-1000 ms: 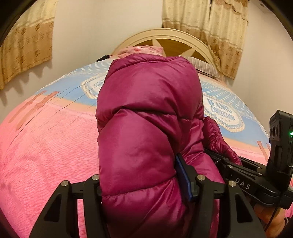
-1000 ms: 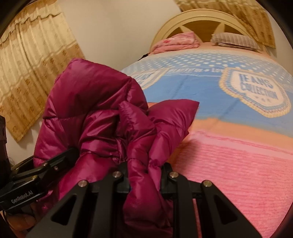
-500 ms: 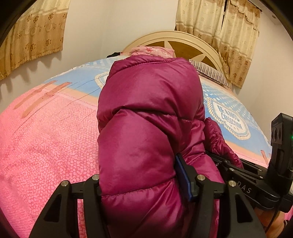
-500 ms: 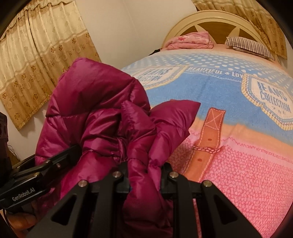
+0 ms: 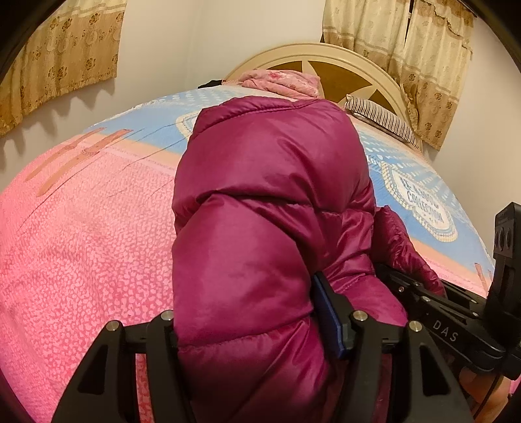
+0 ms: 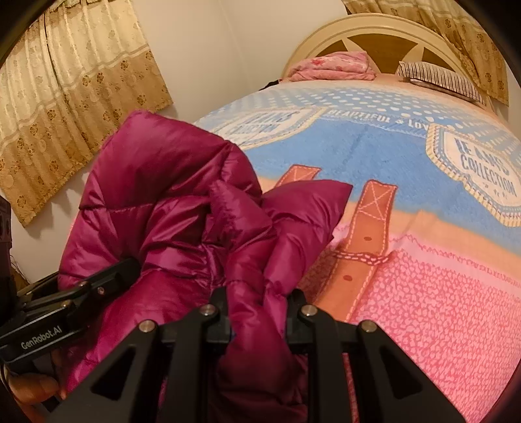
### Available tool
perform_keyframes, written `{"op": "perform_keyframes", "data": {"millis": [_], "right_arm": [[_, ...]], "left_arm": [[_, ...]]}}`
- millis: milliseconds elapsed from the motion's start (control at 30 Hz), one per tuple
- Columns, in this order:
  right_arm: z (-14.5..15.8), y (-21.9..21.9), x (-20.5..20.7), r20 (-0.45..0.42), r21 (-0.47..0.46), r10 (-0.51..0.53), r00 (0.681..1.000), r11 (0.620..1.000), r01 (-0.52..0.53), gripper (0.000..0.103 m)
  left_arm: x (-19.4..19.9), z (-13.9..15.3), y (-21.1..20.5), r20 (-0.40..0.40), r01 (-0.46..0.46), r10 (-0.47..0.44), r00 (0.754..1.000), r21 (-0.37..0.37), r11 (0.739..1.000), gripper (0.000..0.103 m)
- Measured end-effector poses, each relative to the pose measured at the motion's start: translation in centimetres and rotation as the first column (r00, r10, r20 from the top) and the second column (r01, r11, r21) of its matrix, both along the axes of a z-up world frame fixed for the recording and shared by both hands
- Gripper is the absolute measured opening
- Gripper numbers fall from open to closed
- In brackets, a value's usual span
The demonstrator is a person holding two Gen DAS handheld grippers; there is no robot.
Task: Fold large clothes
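Filling most of both views was the bed point(image 6: 439, 293), spread with a pink and blue blanket point(image 5: 81, 244) printed with brown straps and a "JEANS COLLECTION" badge. A cream arched headboard point(image 6: 374, 29) stood at the far end, gold patterned curtains point(image 6: 71, 81) hung on the walls to either side. Next in size, the magenta puffer jacket point(image 5: 260, 211) was bunched up and held over the pink near part of the blanket, rising in a thick quilted roll in front of the left camera. A folded pink cloth point(image 6: 332, 65) and a striped pillow point(image 6: 439, 78) lay against the headboard, well apart from the jacket. The left tool point(image 5: 254, 325) stood roughly half open, its fingers pressed on either side of the thick padded roll. The right tool point(image 6: 260, 312) was nearly closed, pinching a thinner gathered fold of the same jacket just right of the left tool's grip. A bit of the person's hand point(image 6: 29, 390) showed under the left tool's handle.
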State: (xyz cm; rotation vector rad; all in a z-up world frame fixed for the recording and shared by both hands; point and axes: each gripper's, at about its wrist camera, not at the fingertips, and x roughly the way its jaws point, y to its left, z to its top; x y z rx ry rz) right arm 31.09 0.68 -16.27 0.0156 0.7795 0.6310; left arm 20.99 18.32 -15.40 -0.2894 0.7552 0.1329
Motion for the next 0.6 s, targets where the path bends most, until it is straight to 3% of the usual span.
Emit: {"op": "perform_keyframes", "data": {"millis": [600], "right_arm": [[-0.2, -1.0, -0.1, -0.018, 0.023, -0.056, 0.998, 0.998, 0.057, 0.022]], "left_arm": [[2.5, -0.2, -2.5, -0.011, 0.009, -0.009, 1.0, 0.052, 0.999, 0.066]]}}
